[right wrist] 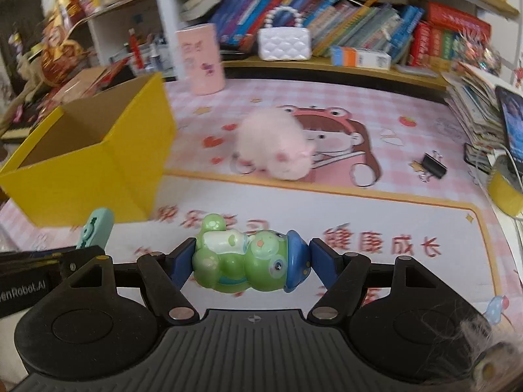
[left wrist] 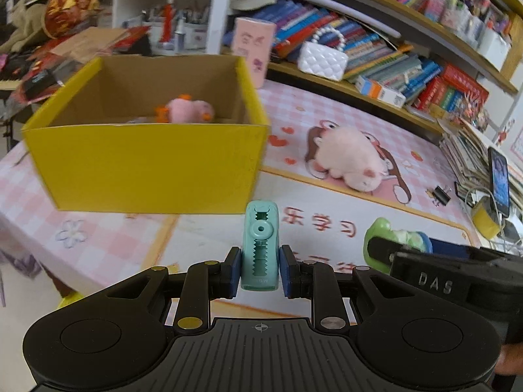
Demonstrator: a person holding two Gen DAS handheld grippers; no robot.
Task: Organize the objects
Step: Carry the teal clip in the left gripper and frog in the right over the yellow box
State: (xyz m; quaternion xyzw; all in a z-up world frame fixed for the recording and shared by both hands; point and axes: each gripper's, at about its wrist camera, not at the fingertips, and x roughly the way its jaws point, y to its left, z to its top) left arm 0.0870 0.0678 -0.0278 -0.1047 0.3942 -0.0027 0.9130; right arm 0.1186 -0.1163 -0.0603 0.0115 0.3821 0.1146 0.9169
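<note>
Carry stage, both tools loaded. Left gripper (left wrist: 260, 269) clamped narrow on a mint-green correction-tape dispenser (left wrist: 261, 248), held upright between the blue pads, off the desk mat (left wrist: 327, 196) and just short of the near wall of the yellow box (left wrist: 147, 166). Right gripper (right wrist: 250, 258) closed wider on a green frog figurine (right wrist: 243, 258) with a blue cap, lying sideways between the pads, above the mat's lettered strip.

Inside the box: one pink plush with orange feet (left wrist: 188, 109), resting near the back wall. Left out on the mat: a pale pink fluffy plush (right wrist: 274, 143), well apart from the box, and a black binder clip (right wrist: 433, 165) near the right edge.

Judged step: delivery of both held items to the box. Next move needs a lift above the rim, left first as the nearer one, then release clear of the plush already inside. Frame blur suggests motion; direction cannot be told.
</note>
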